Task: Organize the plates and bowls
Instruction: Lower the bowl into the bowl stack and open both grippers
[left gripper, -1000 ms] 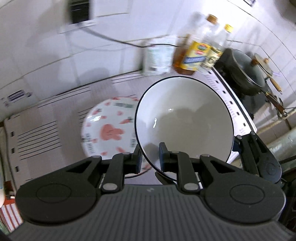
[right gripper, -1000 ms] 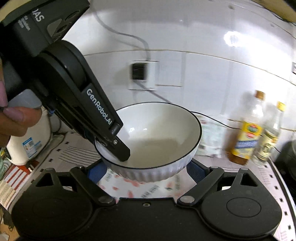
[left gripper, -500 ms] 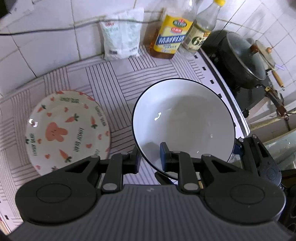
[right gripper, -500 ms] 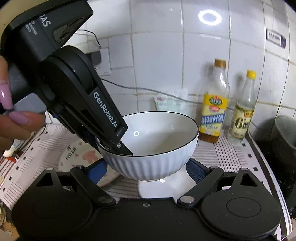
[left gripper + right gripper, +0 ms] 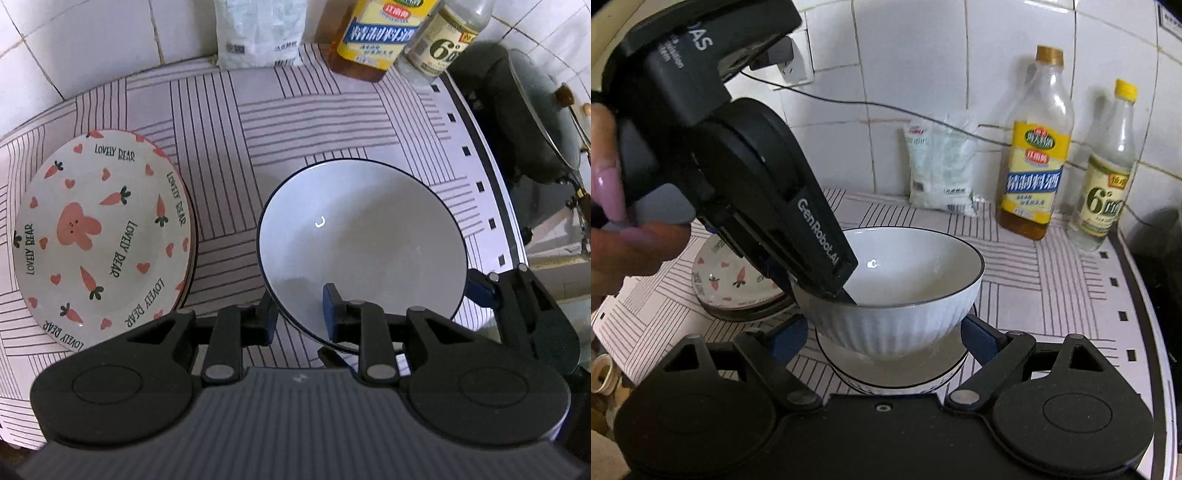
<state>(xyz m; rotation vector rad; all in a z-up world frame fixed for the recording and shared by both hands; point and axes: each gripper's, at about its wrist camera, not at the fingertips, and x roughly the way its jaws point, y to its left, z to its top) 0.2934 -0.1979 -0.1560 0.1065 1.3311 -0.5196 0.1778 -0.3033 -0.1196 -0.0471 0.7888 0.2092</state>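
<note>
Left gripper (image 5: pixel 299 314): fingers narrow, pinching near rim of white bowl (image 5: pixel 364 247), one finger inside, one outside. Bowl upright, held directly over a second white bowl (image 5: pixel 892 373) on the striped worktop (image 5: pixel 295 122). Right gripper (image 5: pixel 884 334): fingers wide, flanking the bowls, contact not discernible. Carrot-pattern plate stack (image 5: pixel 101 230) left of the bowls, apart. Salt bag (image 5: pixel 940 166), cooking-wine bottle (image 5: pixel 1036 158), vinegar bottle (image 5: pixel 1106 173) along the tiled wall.

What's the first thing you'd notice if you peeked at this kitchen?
The big white bowl, held over another white bowl by the left claw pinching its rim. Next, the bunny-and-carrot plate to its left, and two bottles by the tiled wall.
</note>
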